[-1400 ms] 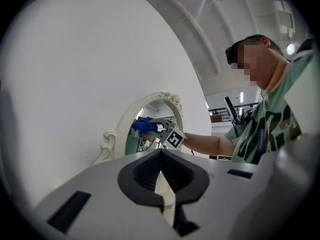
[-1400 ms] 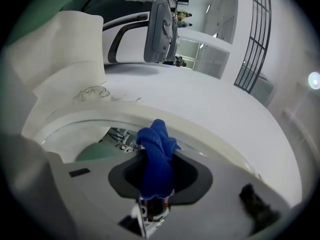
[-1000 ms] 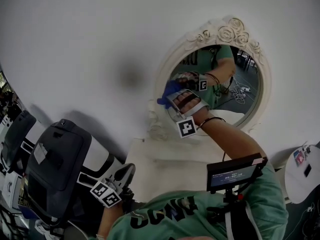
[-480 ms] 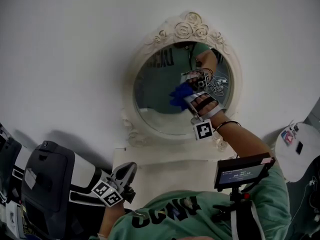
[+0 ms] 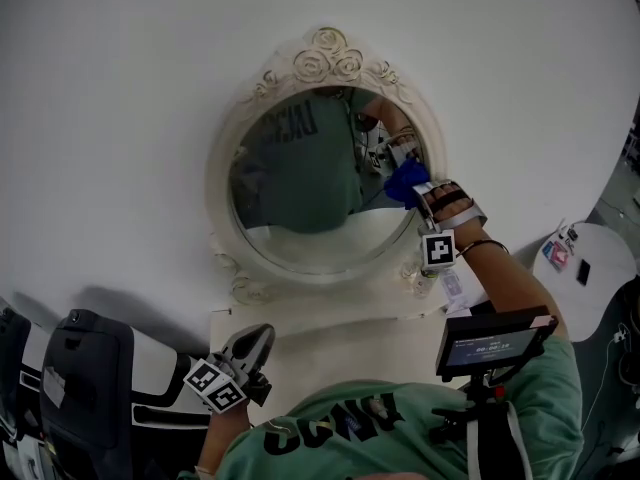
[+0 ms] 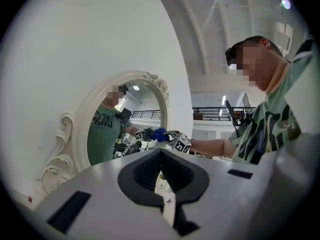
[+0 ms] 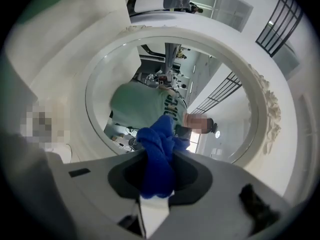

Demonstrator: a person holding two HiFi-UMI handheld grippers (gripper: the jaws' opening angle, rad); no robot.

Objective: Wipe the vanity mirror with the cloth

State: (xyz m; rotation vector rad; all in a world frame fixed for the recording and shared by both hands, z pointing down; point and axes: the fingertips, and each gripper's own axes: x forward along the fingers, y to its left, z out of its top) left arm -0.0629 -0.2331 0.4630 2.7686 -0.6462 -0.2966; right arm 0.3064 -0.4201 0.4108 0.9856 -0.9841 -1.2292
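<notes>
Centrally, the oval vanity mirror hangs in a white ornate frame on a white wall. The right tongs grip a bunched blue cloth, which lies against the right edge of the glass. The left tongs, jaws together with nothing between them, are held low, well apart from the mirror.

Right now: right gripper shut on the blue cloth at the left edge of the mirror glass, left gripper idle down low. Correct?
One thing off: the head view shows the right gripper shut on the blue cloth at the right edge of the mirror glass, not the left. The left gripper is idle down low, as stated.
</notes>
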